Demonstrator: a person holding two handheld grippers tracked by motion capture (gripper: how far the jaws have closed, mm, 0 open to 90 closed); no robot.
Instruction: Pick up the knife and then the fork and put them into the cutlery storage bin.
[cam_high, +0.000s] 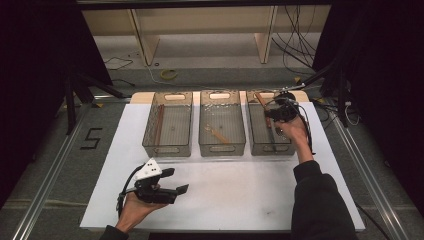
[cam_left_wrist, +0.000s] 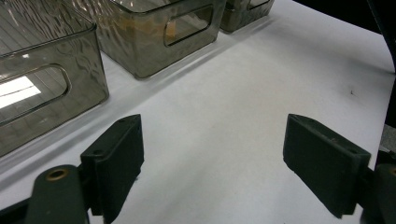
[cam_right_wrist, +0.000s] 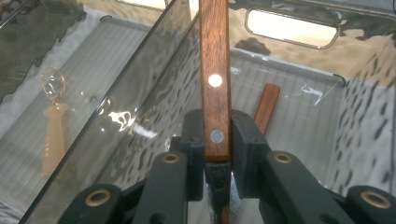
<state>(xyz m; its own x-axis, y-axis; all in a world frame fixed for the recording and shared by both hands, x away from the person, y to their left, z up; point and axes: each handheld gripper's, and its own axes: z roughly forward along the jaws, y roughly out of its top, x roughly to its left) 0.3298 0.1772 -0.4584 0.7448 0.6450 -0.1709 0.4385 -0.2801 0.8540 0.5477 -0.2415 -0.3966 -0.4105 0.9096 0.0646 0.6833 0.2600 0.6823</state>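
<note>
While the right tongs (cam_right_wrist: 217, 154) clamp the wooden-handled utensil (cam_right_wrist: 215, 70) over the right-hand bin (cam_high: 287, 148), left tongs (cam_left_wrist: 212, 172) wait open at lower left; next, lower and release.

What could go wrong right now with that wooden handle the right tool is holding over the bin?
1. The right tool grips the wooden-handled utensil only near one end, so it could pivot or slip.
2. The handle runs close to the right bin's wall and could catch on it while going down.
3. Another wooden piece already lies in that bin; the held one may land on it and lie crooked.
</note>
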